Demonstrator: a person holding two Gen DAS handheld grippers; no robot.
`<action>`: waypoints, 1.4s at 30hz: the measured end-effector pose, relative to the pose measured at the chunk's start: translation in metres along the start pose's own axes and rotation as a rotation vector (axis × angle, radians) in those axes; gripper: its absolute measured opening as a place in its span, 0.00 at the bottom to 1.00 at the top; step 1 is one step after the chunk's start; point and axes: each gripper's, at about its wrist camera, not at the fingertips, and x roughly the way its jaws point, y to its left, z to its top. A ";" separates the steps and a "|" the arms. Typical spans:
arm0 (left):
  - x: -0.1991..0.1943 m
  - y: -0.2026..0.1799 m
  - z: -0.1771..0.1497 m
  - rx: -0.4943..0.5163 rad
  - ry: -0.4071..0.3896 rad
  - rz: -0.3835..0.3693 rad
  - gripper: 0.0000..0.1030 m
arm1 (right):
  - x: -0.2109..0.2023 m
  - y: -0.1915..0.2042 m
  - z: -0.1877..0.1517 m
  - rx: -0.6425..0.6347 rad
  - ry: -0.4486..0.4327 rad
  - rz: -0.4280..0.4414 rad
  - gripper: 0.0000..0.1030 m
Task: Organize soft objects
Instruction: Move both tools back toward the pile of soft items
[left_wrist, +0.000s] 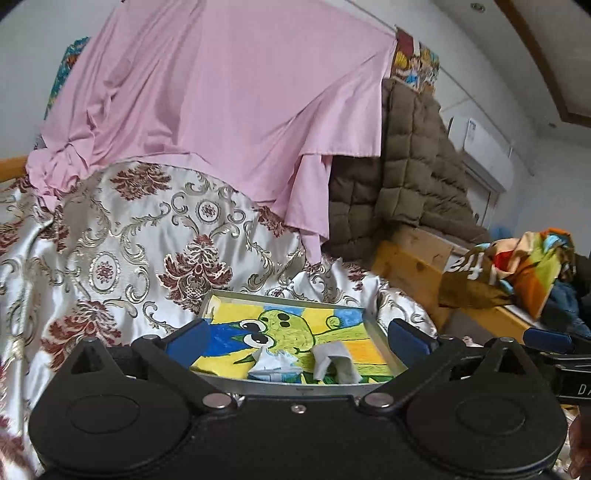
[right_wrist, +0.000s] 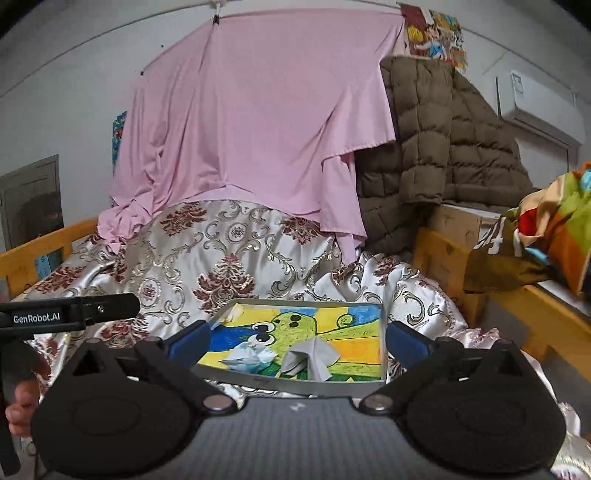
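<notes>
A metal tray (left_wrist: 280, 387) (right_wrist: 295, 386) with a yellow, green and blue cartoon lining lies on the patterned satin bedcover. In it lie a crumpled light-blue and white cloth (left_wrist: 273, 363) (right_wrist: 251, 356) and a folded grey cloth (left_wrist: 334, 360) (right_wrist: 312, 356) side by side. My left gripper (left_wrist: 295, 339) is open and empty, its blue fingers either side of the tray's near end. My right gripper (right_wrist: 297, 339) is open and empty, likewise spread over the tray. The left gripper's body shows at the left of the right wrist view.
A pink sheet (left_wrist: 221, 103) (right_wrist: 258, 122) hangs behind the bed. A brown quilted jacket (left_wrist: 406, 166) (right_wrist: 443, 147) lies to its right. A colourful cloth bundle (left_wrist: 517, 269) (right_wrist: 546, 236) sits on the wooden bed frame (right_wrist: 443, 258) at right.
</notes>
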 end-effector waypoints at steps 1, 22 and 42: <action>-0.010 -0.001 -0.003 0.000 -0.007 -0.001 0.99 | -0.008 0.004 -0.002 0.000 -0.001 0.004 1.00; -0.134 -0.019 -0.064 0.095 -0.023 -0.017 0.99 | -0.119 0.055 -0.053 -0.079 -0.011 -0.032 1.00; -0.131 0.001 -0.125 0.187 0.160 -0.049 0.99 | -0.110 0.048 -0.118 0.037 0.140 -0.057 1.00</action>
